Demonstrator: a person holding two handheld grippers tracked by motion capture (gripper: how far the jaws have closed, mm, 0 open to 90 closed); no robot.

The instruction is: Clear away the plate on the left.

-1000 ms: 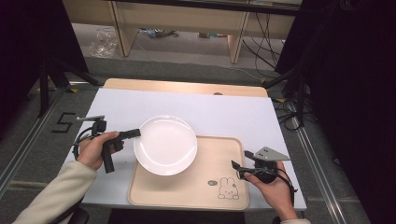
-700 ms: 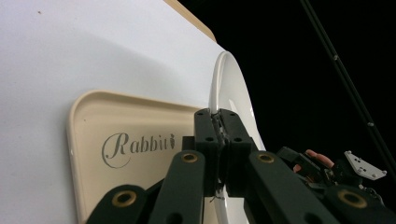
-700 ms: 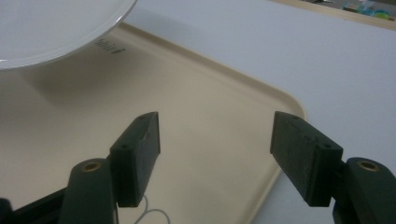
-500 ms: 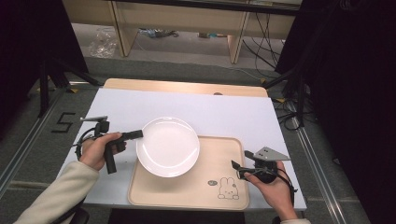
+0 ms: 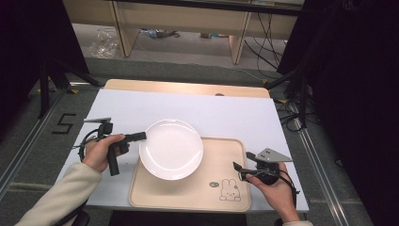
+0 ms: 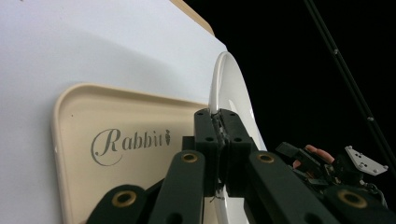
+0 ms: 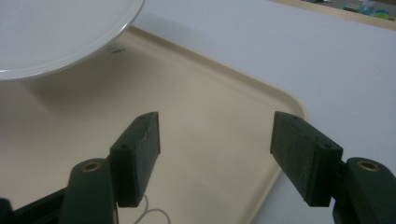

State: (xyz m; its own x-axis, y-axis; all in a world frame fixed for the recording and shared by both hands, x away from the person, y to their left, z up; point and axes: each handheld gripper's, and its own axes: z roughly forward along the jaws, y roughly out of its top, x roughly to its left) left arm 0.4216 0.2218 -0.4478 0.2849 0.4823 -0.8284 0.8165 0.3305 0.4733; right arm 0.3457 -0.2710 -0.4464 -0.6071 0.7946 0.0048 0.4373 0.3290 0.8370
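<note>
Left gripper (image 5: pixel 141 136), held in the person's left hand (image 5: pixel 99 151) at the table's left side, pinches the near-left rim of the white plate (image 5: pixel 171 148); its jaws are clamped on the edge in the left gripper view. The plate sits partly over the beige tray (image 5: pixel 197 188), overhanging its top-left corner. Right gripper (image 5: pixel 236 166) rests at the tray's right edge in the right hand (image 5: pixel 275 190), jaws wide apart over the tray. "Rabbit" is printed on the tray (image 6: pixel 130 140) in the left gripper view; the high view shows a rabbit drawing (image 5: pixel 229 189) instead.

From my right gripper view the white plate (image 7: pixel 56 32) is cut off at the top-left; the beige tray's (image 7: pixel 224 154) small print under it is unreadably blurred.
</note>
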